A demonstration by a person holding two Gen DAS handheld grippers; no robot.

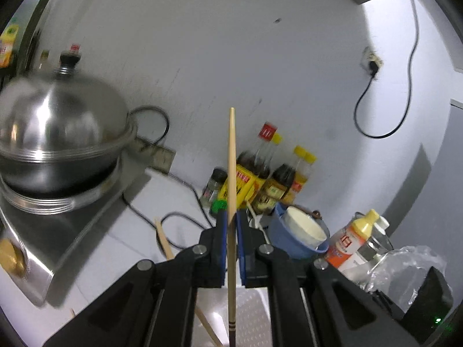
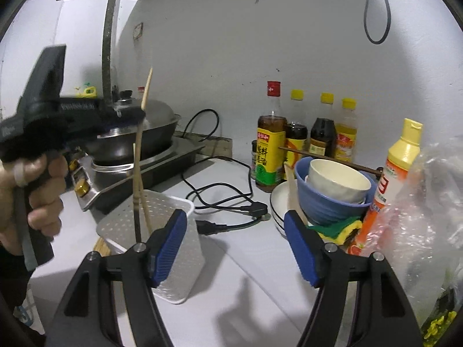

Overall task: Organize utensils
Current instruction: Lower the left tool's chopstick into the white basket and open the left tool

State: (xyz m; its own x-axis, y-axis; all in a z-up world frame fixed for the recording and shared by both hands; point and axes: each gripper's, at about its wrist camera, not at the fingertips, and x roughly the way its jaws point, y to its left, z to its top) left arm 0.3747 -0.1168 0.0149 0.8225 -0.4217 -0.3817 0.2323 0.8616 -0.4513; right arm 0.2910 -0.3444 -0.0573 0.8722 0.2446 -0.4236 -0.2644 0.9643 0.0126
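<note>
My left gripper [image 1: 230,217] is shut on a pale wooden chopstick [image 1: 231,159] that stands upright, its dark-banded end pointing down at the white perforated utensil holder [image 1: 251,303]. A second chopstick [image 1: 163,240] leans in that holder. In the right wrist view a hand carries the left gripper [image 2: 139,115] above the holder [image 2: 179,260], and the held chopstick [image 2: 136,179] reaches down into it. My right gripper [image 2: 235,245] is open over the counter, with nothing between its fingers. A dark chopstick [image 2: 330,159] lies across the blue bowl [image 2: 327,205], and a wooden utensil [image 2: 292,190] leans beside it.
A lidded wok [image 2: 144,133] sits on a steel cooker [image 2: 162,164] at the left. Sauce bottles [image 2: 295,136] line the wall. Black cables and plugs [image 2: 228,202] lie on the counter. A white plate [image 2: 276,202], a sponge [image 2: 338,227], a yellow-capped bottle [image 2: 399,162] and a plastic bag [image 2: 428,217] crowd the right.
</note>
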